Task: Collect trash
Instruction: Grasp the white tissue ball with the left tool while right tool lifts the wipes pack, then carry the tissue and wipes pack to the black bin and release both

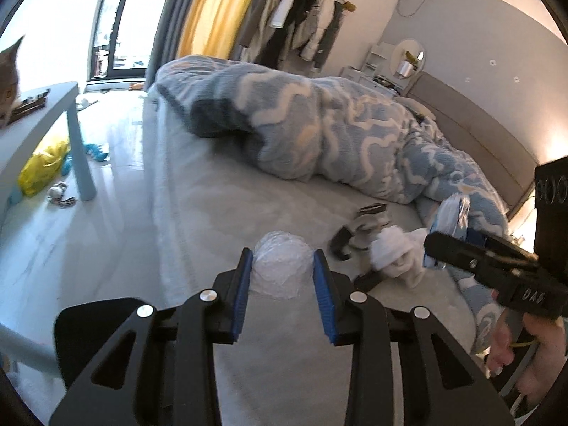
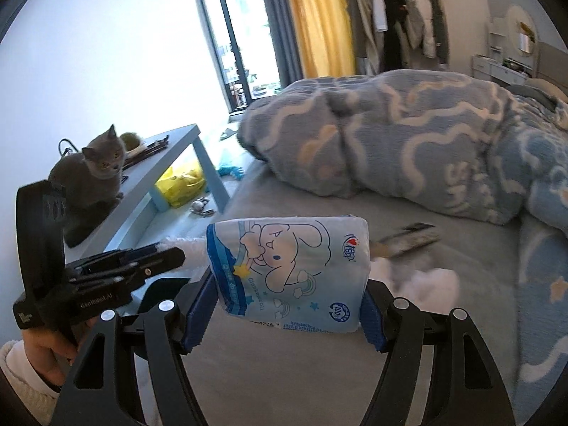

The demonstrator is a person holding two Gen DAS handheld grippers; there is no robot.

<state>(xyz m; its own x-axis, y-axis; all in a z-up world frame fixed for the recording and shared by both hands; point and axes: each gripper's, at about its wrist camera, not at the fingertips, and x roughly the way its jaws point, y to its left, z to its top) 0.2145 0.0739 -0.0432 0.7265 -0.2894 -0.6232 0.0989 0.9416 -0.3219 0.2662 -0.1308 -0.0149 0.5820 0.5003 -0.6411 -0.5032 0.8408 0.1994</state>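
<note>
My left gripper (image 1: 283, 266) is shut on a crumpled clear plastic ball (image 1: 282, 269) held over the grey bed sheet (image 1: 198, 213). My right gripper (image 2: 289, 284) is shut on a blue and white tissue pack (image 2: 291, 269) with a cartoon print; it also shows in the left wrist view (image 1: 449, 220) at the right. White crumpled tissues (image 1: 394, 254) and dark wrappers (image 1: 358, 227) lie on the bed between the two grippers. A dark wrapper (image 2: 408, 238) lies behind the tissue pack in the right wrist view.
A blue patterned quilt (image 1: 337, 131) covers the far side of the bed. A light blue side table (image 2: 167, 167) stands left of the bed with a grey cat (image 2: 88, 184) on it. A yellow bag (image 1: 44, 167) and small toys lie on the floor under it.
</note>
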